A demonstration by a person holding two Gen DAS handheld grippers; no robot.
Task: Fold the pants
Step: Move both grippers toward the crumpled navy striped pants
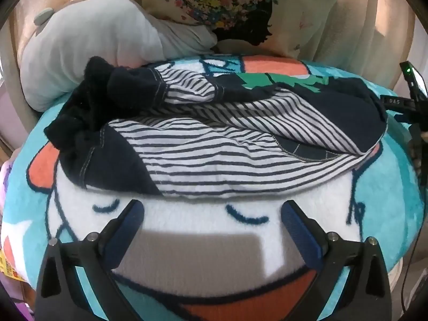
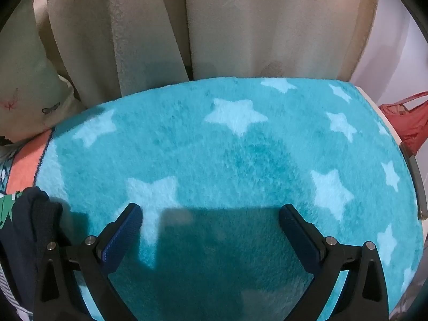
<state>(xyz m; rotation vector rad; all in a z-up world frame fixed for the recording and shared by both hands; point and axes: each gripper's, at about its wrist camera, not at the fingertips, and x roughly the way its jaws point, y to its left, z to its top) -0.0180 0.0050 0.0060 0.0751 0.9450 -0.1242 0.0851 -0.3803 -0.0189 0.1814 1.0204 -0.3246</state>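
Pants point(image 1: 214, 139) lie in a loose heap on the turquoise cartoon blanket point(image 1: 187, 240), just ahead of my left tongs point(image 1: 212, 214). They are navy and striped, turned partly inside out so that the striped lining shows across most of the top, with a dark bunched end, probably the waistband or a cuff, crumpled toward the far left beside a white pillow point(image 1: 88, 53). A floral cushion point(image 1: 227, 5) leans up behind them.

My left tongs hang wide apart over the white face printed on the blanket, holding nothing, the pads point(image 1: 294, 222) close to the near striped edge but not touching it. My right tongs point(image 2: 210, 216) are spread just as wide and grip nothing either; they hover over a bare starred stretch of blanket, with only a dark corner of the pants point(image 2: 26, 214) showing at the lower left of that view.

By my reckoning the folding has not truly started. No neat crease shows, the legs are not laid out straight, and I cannot tell which end is which under the bunching. Everything is left: spread the cloth flat, line the legs up, then fold.
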